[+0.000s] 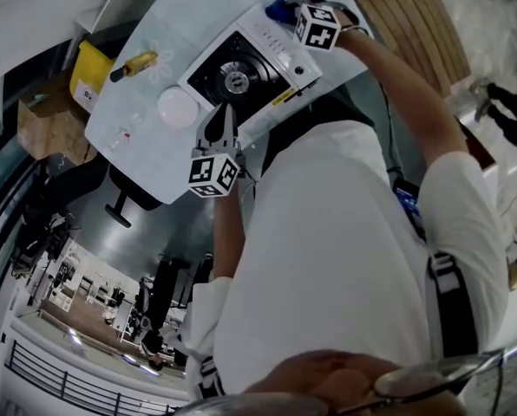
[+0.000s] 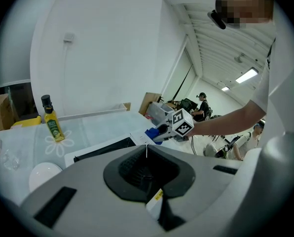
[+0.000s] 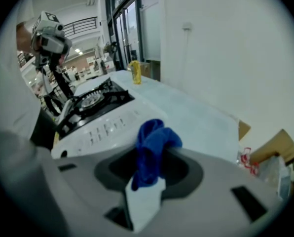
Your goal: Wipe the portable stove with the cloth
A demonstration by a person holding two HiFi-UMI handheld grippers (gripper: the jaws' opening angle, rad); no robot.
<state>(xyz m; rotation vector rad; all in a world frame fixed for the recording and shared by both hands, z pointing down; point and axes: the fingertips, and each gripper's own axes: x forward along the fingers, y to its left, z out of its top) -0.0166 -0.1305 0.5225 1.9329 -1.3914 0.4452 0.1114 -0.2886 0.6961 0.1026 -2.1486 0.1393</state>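
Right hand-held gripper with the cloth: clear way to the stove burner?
Likely yes: the right hand-held gripper, shut on the cloth, sits just beside the stove, and nothing stands between it and the burner.

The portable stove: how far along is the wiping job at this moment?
Done: the blue cloth is picked up and clamped in the right gripper. In hand: it hangs by the control side of the stove; whether they touch I cannot tell. The left gripper, jaws together and empty, sits at the stove's near edge. Left: the wiping itself; nothing shows which surfaces have been wiped.
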